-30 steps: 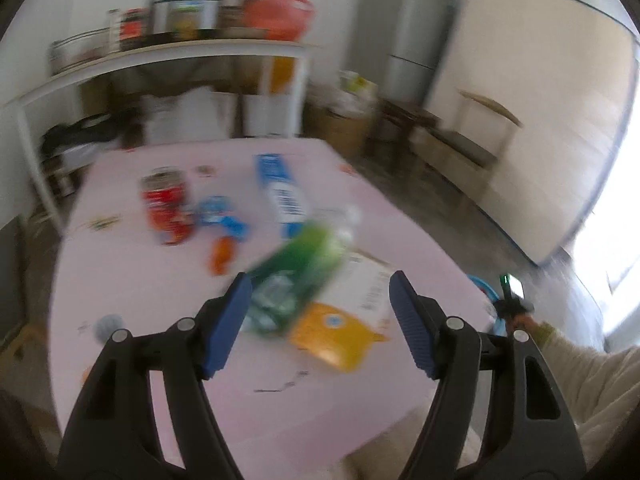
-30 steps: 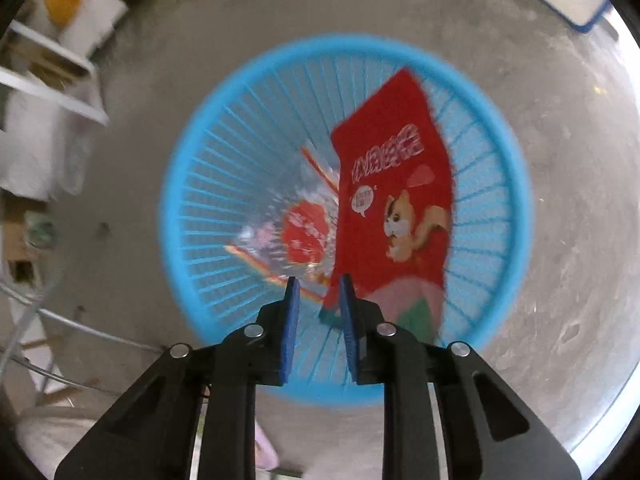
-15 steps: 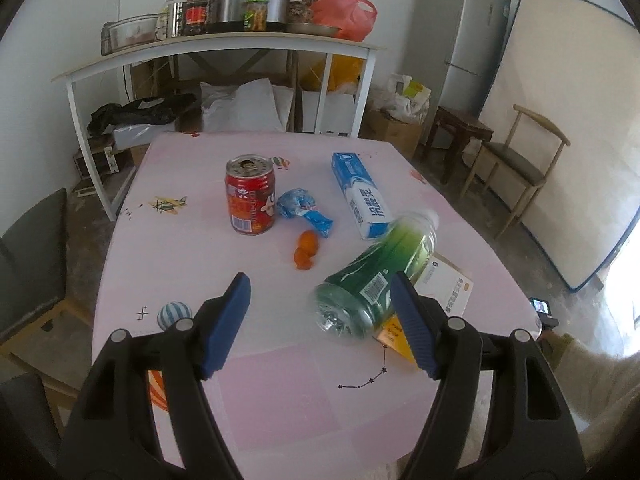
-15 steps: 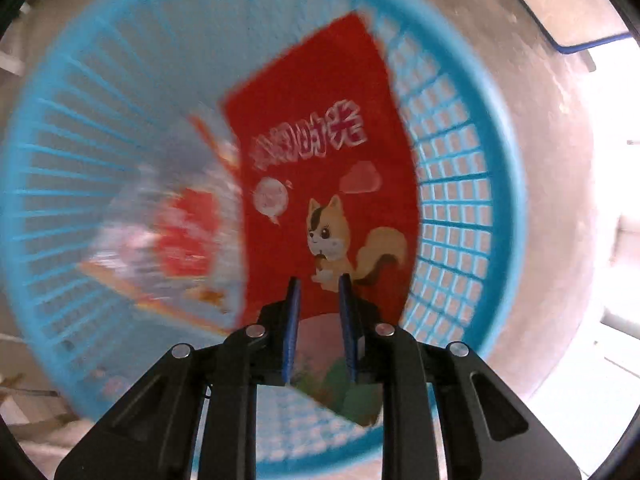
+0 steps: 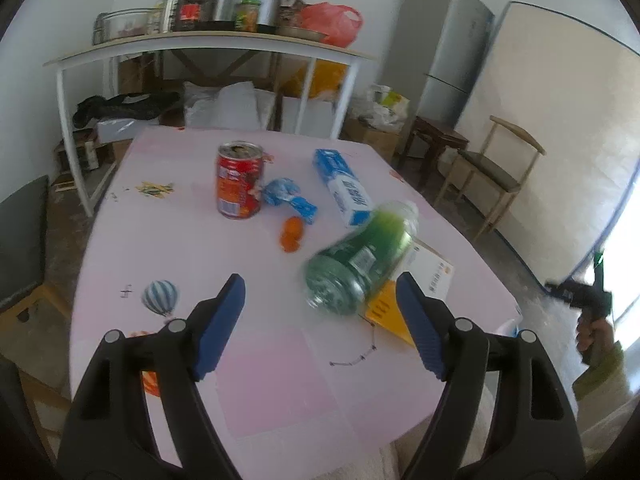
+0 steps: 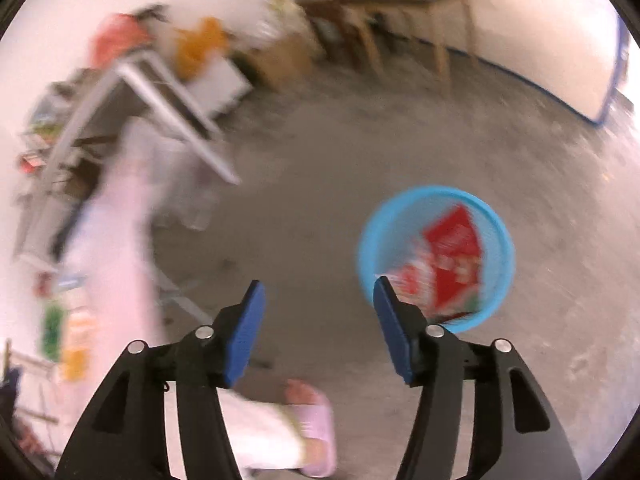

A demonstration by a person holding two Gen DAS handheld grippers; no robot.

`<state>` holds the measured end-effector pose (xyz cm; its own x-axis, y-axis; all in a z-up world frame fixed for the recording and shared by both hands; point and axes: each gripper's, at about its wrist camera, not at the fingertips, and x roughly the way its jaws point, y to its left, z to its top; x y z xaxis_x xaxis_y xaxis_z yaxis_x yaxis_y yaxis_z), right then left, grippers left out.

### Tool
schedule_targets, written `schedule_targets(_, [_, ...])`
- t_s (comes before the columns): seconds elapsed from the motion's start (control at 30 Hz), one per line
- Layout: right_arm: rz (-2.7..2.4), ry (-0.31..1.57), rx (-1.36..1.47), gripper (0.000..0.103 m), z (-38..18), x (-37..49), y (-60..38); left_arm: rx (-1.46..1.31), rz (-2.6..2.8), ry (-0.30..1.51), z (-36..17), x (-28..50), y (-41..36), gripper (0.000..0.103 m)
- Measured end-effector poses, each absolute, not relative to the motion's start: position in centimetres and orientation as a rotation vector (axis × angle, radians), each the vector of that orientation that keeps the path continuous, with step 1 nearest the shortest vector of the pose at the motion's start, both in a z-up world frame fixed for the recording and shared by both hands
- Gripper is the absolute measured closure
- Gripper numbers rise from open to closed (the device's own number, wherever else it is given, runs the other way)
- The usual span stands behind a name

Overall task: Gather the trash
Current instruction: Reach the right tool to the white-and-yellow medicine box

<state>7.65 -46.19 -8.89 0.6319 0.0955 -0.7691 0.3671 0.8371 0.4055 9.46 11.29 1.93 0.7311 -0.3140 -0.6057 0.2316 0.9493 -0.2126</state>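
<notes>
1. The right gripper [image 6: 318, 324] is opening with nothing between its jaws; a moment ago it was nearly pressed together over the round blue plastic basket [image 6: 500, 240], where the red snack bag [image 6: 454, 256] is now lying.
2. The left gripper [image 5: 320, 320] is spreading wider, empty, nearing the green plastic bottle [image 5: 360, 264] lying on the pink tabletop [image 5: 272, 380]; it looks like the next piece of trash.

Each claw is a black plastic frame with round silver screws and two blue ribbed pads: the left claw [image 5: 320, 320], the right claw [image 6: 318, 322]. The person wears a pale pink slipper [image 6: 318, 436] and a light trouser leg [image 6: 256, 436]
</notes>
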Motion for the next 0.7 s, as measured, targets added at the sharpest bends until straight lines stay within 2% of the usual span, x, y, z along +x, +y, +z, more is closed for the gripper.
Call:
schedule_targets(0.1, [-0.005,0.841,0.618,0.044,-6.0,7.6,-41.0,-0.079,-0.372,0.672,0.9,8.5,9.4,0.029])
schedule_targets(0.23, [0.208,0.878,0.637,0.044,-4.8,9.6,-33.2,-0.026,-0.467,0.682,-1.6,8.0,6.3,0.029])
schedule_targets(0.4, [0.333,0.944,0.597,0.044,-5.4,15.0,-25.8,0.000,-0.490,0.675,-4.0,9.3,3.6,0.029])
schedule_targets(0.6, [0.337,0.977,0.554,0.045,-7.5,20.4,-22.5,-0.046,-0.524,0.700,-5.5,10.6,2.3,0.029])
schedule_targets(0.7, [0.339,1.007,0.509,0.049,-8.6,22.4,-21.1,-0.083,-0.552,0.709,-6.0,11.0,1.8,0.029])
